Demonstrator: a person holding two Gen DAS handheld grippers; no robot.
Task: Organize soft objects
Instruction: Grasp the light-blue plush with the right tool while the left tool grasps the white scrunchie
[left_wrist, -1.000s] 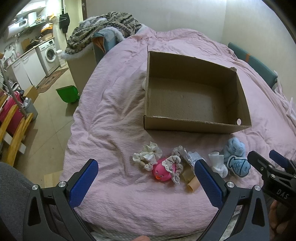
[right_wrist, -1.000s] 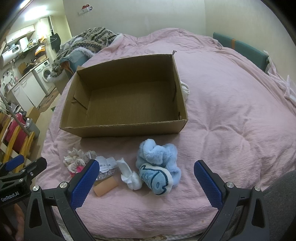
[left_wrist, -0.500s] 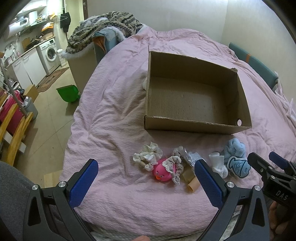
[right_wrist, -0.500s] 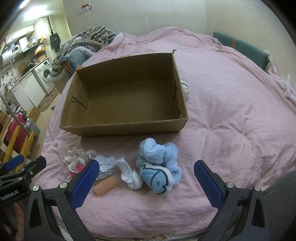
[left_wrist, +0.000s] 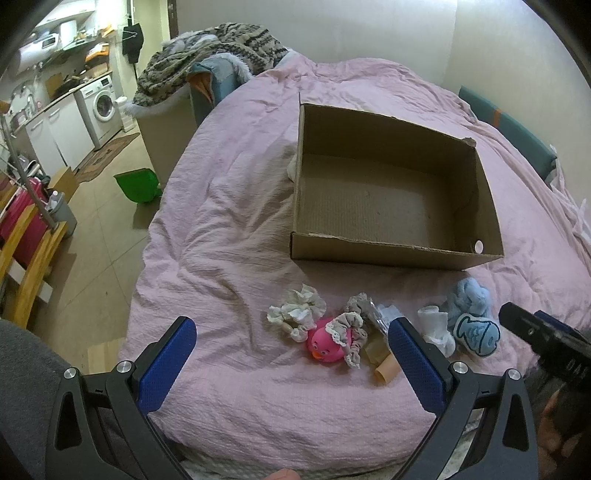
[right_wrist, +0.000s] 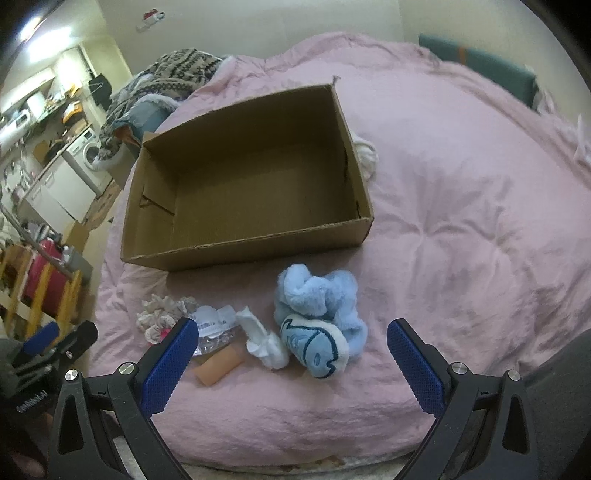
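An empty cardboard box (left_wrist: 476, 254) (right_wrist: 207, 254) sits on the pink bed. In front of it lies a row of small things: a cream scrunchie (left_wrist: 295, 312) (right_wrist: 157, 312), a pink rubber duck (left_wrist: 325, 341) wrapped in a lace scrunchie, a clear plastic packet (right_wrist: 216, 319), a tan foam cylinder (left_wrist: 386, 369) (right_wrist: 218, 365), a white rolled sock (left_wrist: 436, 325) (right_wrist: 264, 338), a blue fluffy toy (right_wrist: 317, 291) and a blue fish plush (left_wrist: 476, 334) (right_wrist: 316, 341). My left gripper (left_wrist: 291, 363) is open above the bed's near edge, before the duck. My right gripper (right_wrist: 290, 363) is open, before the sock and fish plush.
The pink duvet (left_wrist: 240, 221) spreads right of the box (right_wrist: 461, 221). A white cloth (right_wrist: 365, 155) lies beside the box. Left of the bed are a blanket pile (left_wrist: 207, 62), a green dustpan (left_wrist: 138, 186), a washing machine (left_wrist: 101, 105) and a wooden rack (left_wrist: 22, 269).
The right gripper has shifted slightly and tilted, so the box looks rotated in its view. The left gripper has barely moved. Nothing was taken hold of.
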